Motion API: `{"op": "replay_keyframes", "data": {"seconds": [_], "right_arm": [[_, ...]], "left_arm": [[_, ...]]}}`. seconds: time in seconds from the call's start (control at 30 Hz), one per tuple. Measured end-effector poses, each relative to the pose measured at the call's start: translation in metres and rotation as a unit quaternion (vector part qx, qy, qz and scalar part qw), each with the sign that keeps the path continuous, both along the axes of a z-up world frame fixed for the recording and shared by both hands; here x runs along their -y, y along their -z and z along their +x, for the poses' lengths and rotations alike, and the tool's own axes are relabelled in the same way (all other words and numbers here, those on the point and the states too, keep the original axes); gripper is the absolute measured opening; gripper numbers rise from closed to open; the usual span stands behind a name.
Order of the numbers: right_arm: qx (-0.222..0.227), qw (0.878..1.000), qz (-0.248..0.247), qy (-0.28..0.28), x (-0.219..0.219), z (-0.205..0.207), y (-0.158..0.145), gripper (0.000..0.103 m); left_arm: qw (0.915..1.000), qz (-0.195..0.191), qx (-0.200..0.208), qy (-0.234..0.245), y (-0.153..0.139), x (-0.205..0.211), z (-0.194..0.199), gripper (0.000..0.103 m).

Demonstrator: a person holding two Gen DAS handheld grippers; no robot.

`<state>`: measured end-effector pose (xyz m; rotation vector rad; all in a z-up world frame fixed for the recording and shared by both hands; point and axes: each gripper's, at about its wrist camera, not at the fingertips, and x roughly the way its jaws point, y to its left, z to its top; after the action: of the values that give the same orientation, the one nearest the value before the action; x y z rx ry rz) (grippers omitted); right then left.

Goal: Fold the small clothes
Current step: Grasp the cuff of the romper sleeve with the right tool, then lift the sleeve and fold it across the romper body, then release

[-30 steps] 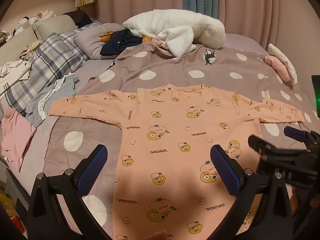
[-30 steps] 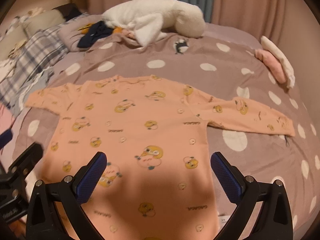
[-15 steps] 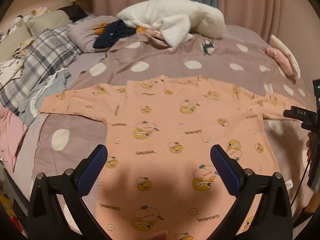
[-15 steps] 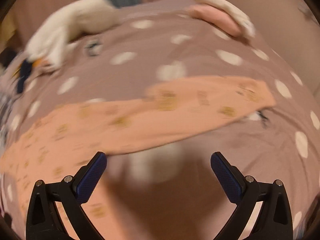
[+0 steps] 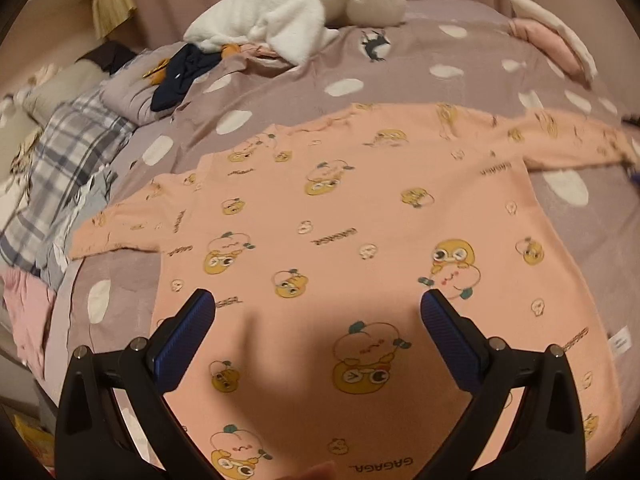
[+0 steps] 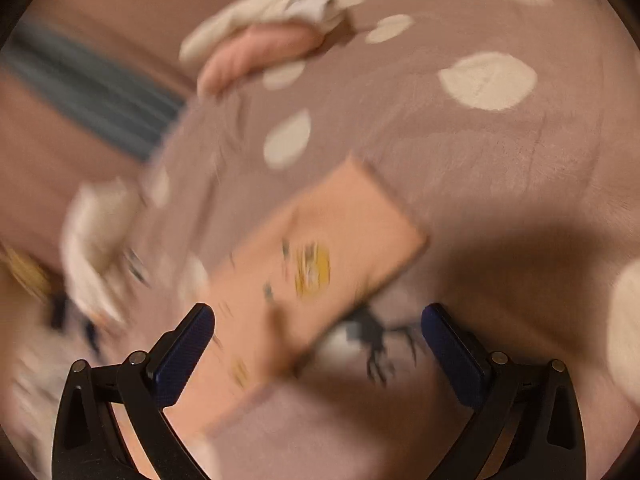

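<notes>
Covering the bed, a mauve spotted duvet carries the peach shirt spread flat with sleeves out, the left tool hovering spread above its hem, the right tool spread above one blurred sleeve.

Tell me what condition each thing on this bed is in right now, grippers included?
Peach shirt: spread flat, both sleeves out, nothing folded.
Sleeve end: flat on the bedspread, blurred.
Left gripper: open, empty, over the shirt's lower half.
Right gripper: open, empty, over the sleeve end.
Spotted bedspread: lightly wrinkled.
White fleece: crumpled heap.
Navy garment: bunched.
</notes>
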<state>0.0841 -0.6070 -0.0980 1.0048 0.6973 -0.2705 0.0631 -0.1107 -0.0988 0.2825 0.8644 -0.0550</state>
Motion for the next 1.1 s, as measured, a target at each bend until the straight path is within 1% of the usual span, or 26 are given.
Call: {"op": "replay_keyframes", "data": {"seconds": [0.07,0.1,0.13,0.17,0.2,0.23,0.27,0.3,0.33,0.37,0.4,0.43,0.5,0.57,0.73,0.77,0.83,0.97,1.07,1.1], "right_arm": [[0.05,0.998,0.042,0.02,0.011,-0.008,0.006,0.103],[0.066,0.996,0.05,0.018,0.011,-0.011,0.006,0.098],[0.068,0.997,0.044,0.018,0.008,-0.015,0.006,0.089],[0.063,0.997,0.03,0.021,0.003,-0.017,0.004,0.083],[0.056,0.998,0.016,0.027,0.003,-0.02,0.004,0.062],[0.045,0.998,0.001,0.039,0.003,-0.023,0.007,0.036],[0.036,0.998,-0.002,0.052,0.007,-0.027,0.013,0.024],[0.035,0.997,0.004,0.061,0.014,-0.032,0.019,0.006],[0.041,0.996,0.021,0.071,0.019,-0.036,0.025,0.003],[0.059,0.994,0.046,0.074,0.021,-0.041,0.028,0.003],[0.069,0.993,0.056,0.076,0.023,-0.042,0.029,0.003],[0.073,0.993,0.054,0.076,0.026,-0.046,0.029,0.003],[0.058,0.995,0.022,0.073,0.018,-0.042,0.022,0.003],[0.048,0.997,-0.001,0.068,0.02,-0.048,0.02,0.003],[0.019,0.998,-0.039,0.053,0.018,-0.034,0.011,0.003],[0.027,0.998,-0.036,0.048,0.016,-0.034,0.007,0.003],[0.058,0.997,-0.027,0.033,0.013,-0.034,0.0,0.003],[0.097,0.994,-0.048,0.018,-0.006,-0.035,-0.028,0.003],[0.127,0.991,-0.047,-0.005,-0.023,-0.033,-0.045,0.003],[0.133,0.989,-0.057,-0.014,-0.032,-0.031,-0.052,0.003]], "left_arm": [[0.9999,-0.003,-0.003,0.014,0.003,0.003,-0.001,0.103],[0.9998,-0.006,-0.006,0.017,0.004,0.004,-0.001,0.103],[0.9997,-0.008,-0.01,0.018,0.004,0.004,-0.001,0.103],[0.9997,-0.01,-0.011,0.018,0.005,0.005,-0.001,0.103],[0.9997,-0.011,-0.012,0.016,0.006,0.005,-0.001,0.103],[0.9998,-0.009,-0.014,0.015,0.006,0.004,-0.001,0.103],[0.9998,-0.006,-0.014,0.015,0.007,0.005,-0.002,0.103],[0.9998,-0.006,-0.014,0.015,0.006,0.005,-0.003,0.103],[0.9998,-0.008,-0.012,0.014,0.005,0.004,-0.003,0.103],[0.9998,-0.012,-0.009,0.014,0.004,0.004,-0.003,0.103],[0.9997,-0.018,-0.005,0.013,0.001,0.002,-0.004,0.103],[0.9997,-0.022,-0.002,0.011,0.0,0.001,-0.004,0.103],[0.9998,-0.021,-0.001,0.006,-0.001,0.0,-0.002,0.103],[0.9999,-0.015,-0.002,-0.004,0.0,-0.004,-0.001,0.103],[0.9982,-0.047,-0.001,-0.036,-0.005,-0.021,0.004,0.103],[0.998,-0.05,-0.002,-0.038,-0.006,-0.023,0.004,0.103],[0.9975,-0.057,0.003,-0.042,-0.012,-0.027,0.003,0.103],[0.9969,-0.062,0.021,-0.044,-0.021,-0.034,-0.004,0.103],[0.996,-0.066,0.027,-0.053,-0.026,-0.046,-0.005,0.103],[0.9955,-0.07,0.028,-0.057,-0.028,-0.05,-0.004,0.103]]}}
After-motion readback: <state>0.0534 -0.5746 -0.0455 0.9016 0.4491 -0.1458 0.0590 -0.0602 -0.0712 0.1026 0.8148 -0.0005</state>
